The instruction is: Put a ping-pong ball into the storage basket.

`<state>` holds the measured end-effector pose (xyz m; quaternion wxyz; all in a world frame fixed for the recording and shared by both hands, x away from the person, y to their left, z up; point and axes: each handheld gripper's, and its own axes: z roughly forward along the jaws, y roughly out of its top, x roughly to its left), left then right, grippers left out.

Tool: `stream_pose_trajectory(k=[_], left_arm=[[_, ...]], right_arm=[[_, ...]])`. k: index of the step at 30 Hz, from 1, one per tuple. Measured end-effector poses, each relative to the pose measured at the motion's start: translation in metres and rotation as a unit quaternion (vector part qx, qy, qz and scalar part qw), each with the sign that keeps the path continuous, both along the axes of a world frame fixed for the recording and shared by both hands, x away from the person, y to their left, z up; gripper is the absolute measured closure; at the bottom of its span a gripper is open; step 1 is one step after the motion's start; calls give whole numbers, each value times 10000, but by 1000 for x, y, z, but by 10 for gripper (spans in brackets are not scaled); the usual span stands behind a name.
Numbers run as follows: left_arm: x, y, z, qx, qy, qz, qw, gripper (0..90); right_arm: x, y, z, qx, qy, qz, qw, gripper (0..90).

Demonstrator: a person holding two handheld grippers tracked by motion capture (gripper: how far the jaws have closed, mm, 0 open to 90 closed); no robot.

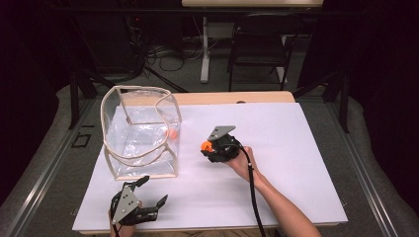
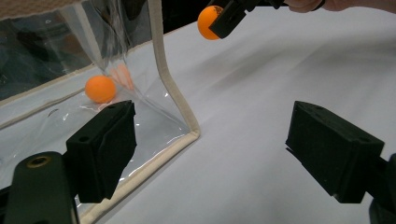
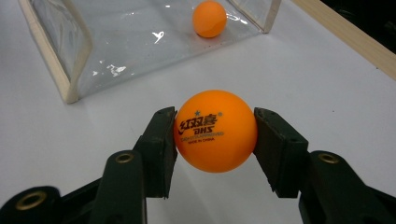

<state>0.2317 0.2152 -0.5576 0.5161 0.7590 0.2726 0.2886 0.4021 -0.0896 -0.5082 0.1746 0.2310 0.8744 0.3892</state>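
Status, as judged: likely loading balls into the bag; one stowed, one in transit, none loose on the worktop (image 1: 296, 148).

Bag (image 1: 141, 133): clear plastic, cream trim, standing open at left-centre of the white worktop. Contents: one orange ball (image 1: 172, 133), resting on the bag floor toward its right wall.

Second ball (image 3: 215, 130): orange, printed logo, pinched between the jaws of the right tool (image 1: 210, 146), just right of the bag and apart from it.

Left tool (image 1: 148, 197): jaws wide apart, empty, at the near edge, just before the bag's near corner.
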Motion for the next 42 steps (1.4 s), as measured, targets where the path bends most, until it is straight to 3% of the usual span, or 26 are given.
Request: stream_pose_trajectory(k=[16, 28, 42], left_arm=[[2, -2, -1, 39, 19, -28, 10000, 158], [3, -1, -1, -1, 10, -45, 10000, 157], [4, -4, 0, 5, -7, -70, 10000, 157]], right_arm=[[-8, -3, 16, 152, -84, 39, 9998, 509], [-4, -5, 24, 268, 27, 73, 9996, 509], [6, -4, 47, 380, -67, 60, 9992, 510]])
